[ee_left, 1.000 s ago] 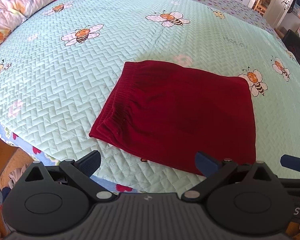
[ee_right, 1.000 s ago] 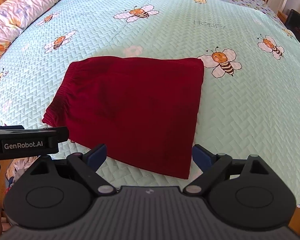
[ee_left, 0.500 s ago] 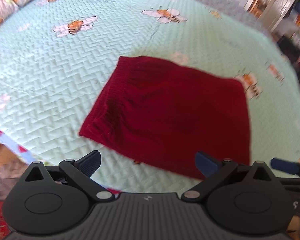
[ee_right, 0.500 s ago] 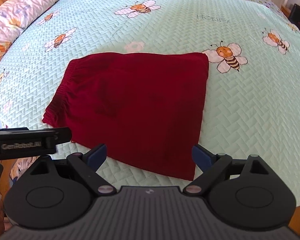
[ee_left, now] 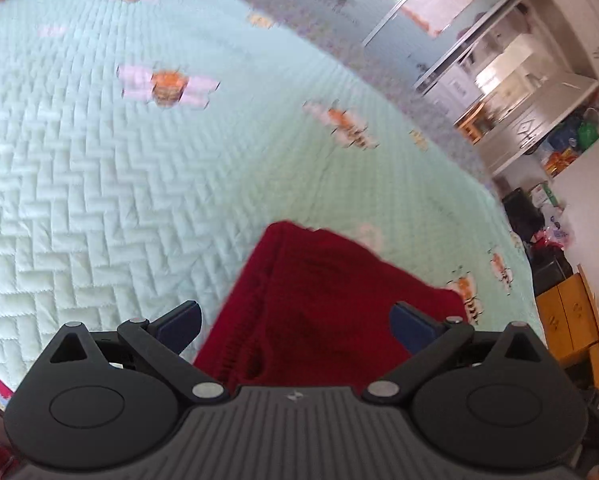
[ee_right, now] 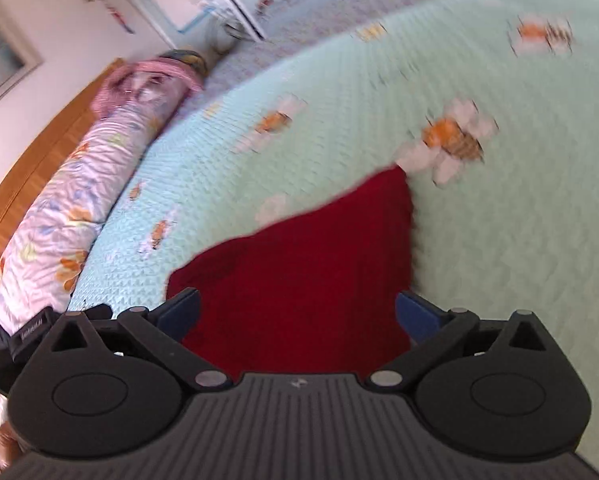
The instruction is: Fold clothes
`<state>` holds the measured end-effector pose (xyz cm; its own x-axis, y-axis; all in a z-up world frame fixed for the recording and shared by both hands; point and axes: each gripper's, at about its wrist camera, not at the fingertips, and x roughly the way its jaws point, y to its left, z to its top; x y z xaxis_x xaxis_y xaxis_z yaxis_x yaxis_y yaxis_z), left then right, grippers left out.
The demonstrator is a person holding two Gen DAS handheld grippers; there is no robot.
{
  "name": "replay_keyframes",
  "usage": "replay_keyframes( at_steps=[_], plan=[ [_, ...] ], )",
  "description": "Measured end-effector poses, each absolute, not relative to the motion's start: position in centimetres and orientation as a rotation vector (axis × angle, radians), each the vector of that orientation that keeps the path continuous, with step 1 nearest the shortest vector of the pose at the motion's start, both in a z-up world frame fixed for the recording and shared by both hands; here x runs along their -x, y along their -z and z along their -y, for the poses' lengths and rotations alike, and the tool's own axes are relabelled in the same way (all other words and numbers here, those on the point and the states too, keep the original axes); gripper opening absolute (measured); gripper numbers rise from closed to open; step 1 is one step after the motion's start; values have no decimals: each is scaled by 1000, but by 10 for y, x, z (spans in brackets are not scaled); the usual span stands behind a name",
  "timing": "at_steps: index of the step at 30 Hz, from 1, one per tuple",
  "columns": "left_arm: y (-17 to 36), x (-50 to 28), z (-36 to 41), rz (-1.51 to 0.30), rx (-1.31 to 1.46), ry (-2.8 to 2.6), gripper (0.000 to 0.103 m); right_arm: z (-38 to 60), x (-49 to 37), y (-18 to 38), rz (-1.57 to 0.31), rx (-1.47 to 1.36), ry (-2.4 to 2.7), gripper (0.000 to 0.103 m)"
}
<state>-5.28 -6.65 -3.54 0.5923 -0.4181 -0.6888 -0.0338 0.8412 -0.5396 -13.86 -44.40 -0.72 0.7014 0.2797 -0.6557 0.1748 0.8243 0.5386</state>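
The bed (ee_left: 99,184) with its bee-print quilt now tilts steeply in both wrist views, which were level a second ago. The red garment (ee_left: 331,312) lies folded flat at the near edge as before, apparently finished. The left gripper (ee_left: 295,322) and right gripper (ee_right: 297,316) have swung up over it, jaws wide and empty, so I judge they are drawing off.

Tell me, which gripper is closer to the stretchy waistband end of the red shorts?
Left. The left gripper sits open right over the gathered waistband of the red shorts. The right gripper, also open, sits over the plain end, away from it.
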Motion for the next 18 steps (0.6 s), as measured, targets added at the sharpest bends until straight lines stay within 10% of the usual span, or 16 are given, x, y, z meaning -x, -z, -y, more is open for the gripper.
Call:
replay_keyframes(
  at_steps=[18],
  plan=[
    [99,-28,60,-1096,553,519,103,500,112,86,-895,-854,-221,103]
  ],
)
